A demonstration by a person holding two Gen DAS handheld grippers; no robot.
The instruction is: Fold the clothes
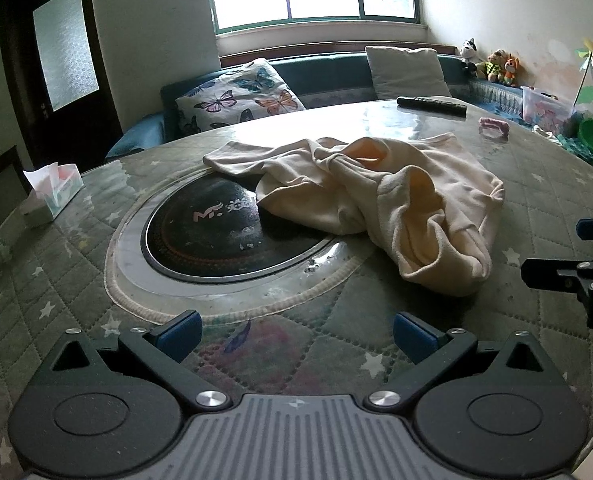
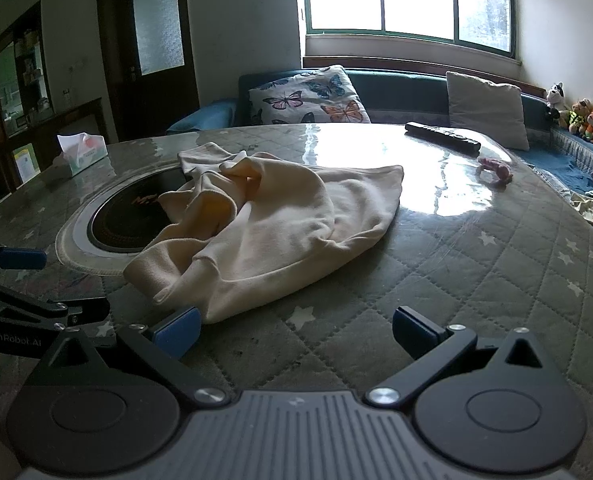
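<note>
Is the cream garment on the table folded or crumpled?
Crumpled: the cream garment lies bunched in uneven ridges, one sleeve twisted across it, no flat folds.

The left hand-held gripper [image 1: 295, 334] has its two blue fingers spread wide apart, holding nothing. The right hand-held gripper [image 2: 294, 332] is spread wide too, holding nothing. They sit side by side.

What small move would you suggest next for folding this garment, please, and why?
Probably ease the right hand-held gripper forward to pinch the cream garment's near edge: it lies crumpled and unheld on the table, and both hand-held grippers, left included, are open and empty.
</note>
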